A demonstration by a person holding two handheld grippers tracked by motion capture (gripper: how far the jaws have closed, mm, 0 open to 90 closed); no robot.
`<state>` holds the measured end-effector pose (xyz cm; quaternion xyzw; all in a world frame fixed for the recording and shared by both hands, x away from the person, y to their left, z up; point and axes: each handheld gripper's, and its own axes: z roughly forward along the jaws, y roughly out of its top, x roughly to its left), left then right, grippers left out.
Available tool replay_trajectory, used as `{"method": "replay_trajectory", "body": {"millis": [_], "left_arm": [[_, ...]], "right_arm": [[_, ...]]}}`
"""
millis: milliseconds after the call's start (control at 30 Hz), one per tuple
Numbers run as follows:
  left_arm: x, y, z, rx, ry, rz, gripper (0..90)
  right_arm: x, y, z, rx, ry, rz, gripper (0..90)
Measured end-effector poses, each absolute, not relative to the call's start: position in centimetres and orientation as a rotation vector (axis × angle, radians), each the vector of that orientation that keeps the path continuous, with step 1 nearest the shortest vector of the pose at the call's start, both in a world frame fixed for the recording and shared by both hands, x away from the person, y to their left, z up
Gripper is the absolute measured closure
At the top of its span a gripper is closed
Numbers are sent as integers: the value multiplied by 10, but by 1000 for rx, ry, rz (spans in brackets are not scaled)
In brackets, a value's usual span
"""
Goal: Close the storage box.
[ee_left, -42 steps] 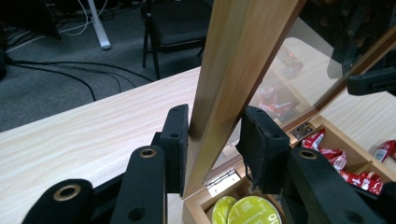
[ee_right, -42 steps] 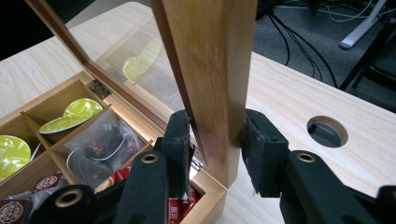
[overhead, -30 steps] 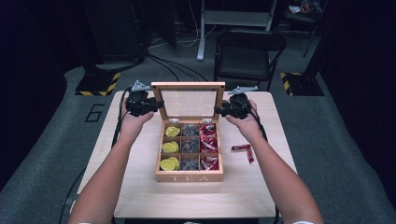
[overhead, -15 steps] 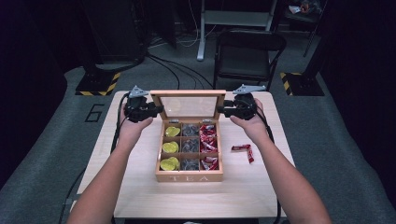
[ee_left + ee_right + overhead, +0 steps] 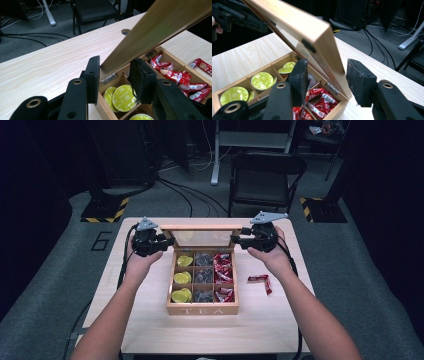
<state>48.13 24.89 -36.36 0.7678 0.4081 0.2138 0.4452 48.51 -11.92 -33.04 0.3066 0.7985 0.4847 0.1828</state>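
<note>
A wooden tea box (image 5: 202,309) stands mid-table, its glass-paned lid (image 5: 202,237) tipped forward over it at a slant. Inside lie yellow-green pods (image 5: 182,279), dark pods (image 5: 203,276) and red packets (image 5: 222,275). My left gripper (image 5: 167,241) is shut on the lid's left edge; in the left gripper view the lid (image 5: 155,27) runs between the pads of that gripper (image 5: 113,66). My right gripper (image 5: 237,240) straddles the lid's right edge (image 5: 299,27); its jaws (image 5: 327,68) have just been opening, with a gap beside the right pad.
A loose red packet (image 5: 262,281) lies on the light wooden table (image 5: 280,330) right of the box. A black folding chair (image 5: 265,175) stands behind the table's far edge, with cables on the floor. A cable hole (image 5: 125,31) sits in the tabletop beyond the box.
The lid has swung forward from nearly upright to a slant over the box. Both hands followed it, the right one rising a little.
</note>
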Motion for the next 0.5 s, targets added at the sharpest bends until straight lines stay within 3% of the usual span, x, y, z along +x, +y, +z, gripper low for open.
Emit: {"method": "replay_trajectory", "body": {"millis": [233,500], "left_arm": [[473,249,-368,1909,998,537,609],[466,250,-373,1909,996,516,602]], "right_arm": [[467,-119,-324,813,2249,1372,510],[455,-120,-326,755,2241,1341,567]]}}
